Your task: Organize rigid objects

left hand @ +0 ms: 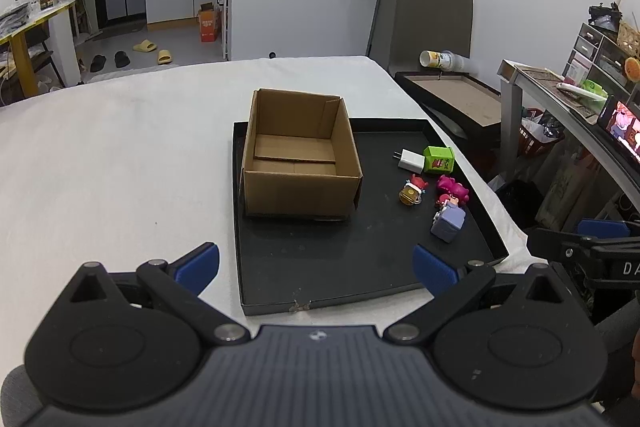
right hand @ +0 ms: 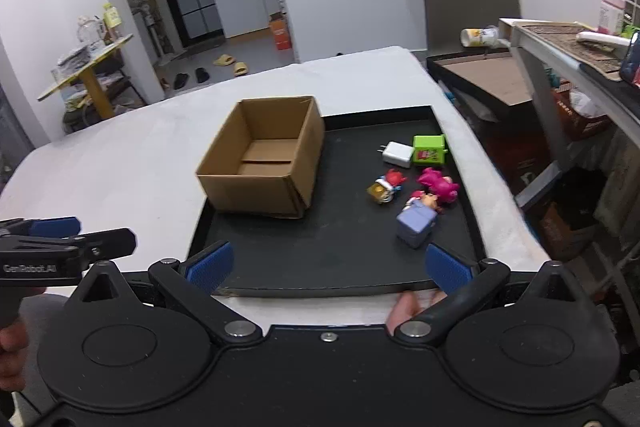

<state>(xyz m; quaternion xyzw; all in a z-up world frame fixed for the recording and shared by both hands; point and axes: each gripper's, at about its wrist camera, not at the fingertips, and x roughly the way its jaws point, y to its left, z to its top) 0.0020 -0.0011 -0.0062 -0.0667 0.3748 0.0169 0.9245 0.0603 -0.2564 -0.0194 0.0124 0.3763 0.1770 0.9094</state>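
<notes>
while both grippers' fingers (right hand: 448, 269) gape empty, toys (right hand: 416, 197) lie ahead on tray (right hand: 320, 259).

Yellow slippers (left hand: 152, 51), tipped cup (left hand: 440, 60)

left gripper (left hand: 316, 265): jaws wide open, nothing between them, hanging over the tray's near edge
tray (left hand: 320, 267): black, sits on a white-covered table (left hand: 120, 155)
cardboard box (left hand: 300, 157): open top, looks empty, on the tray's left side
loose stuff on the right: white charger (left hand: 410, 159) touching a green box (left hand: 439, 159), pink toy (left hand: 452, 187), small figure (left hand: 412, 191), purple cube (left hand: 449, 223)
</notes>
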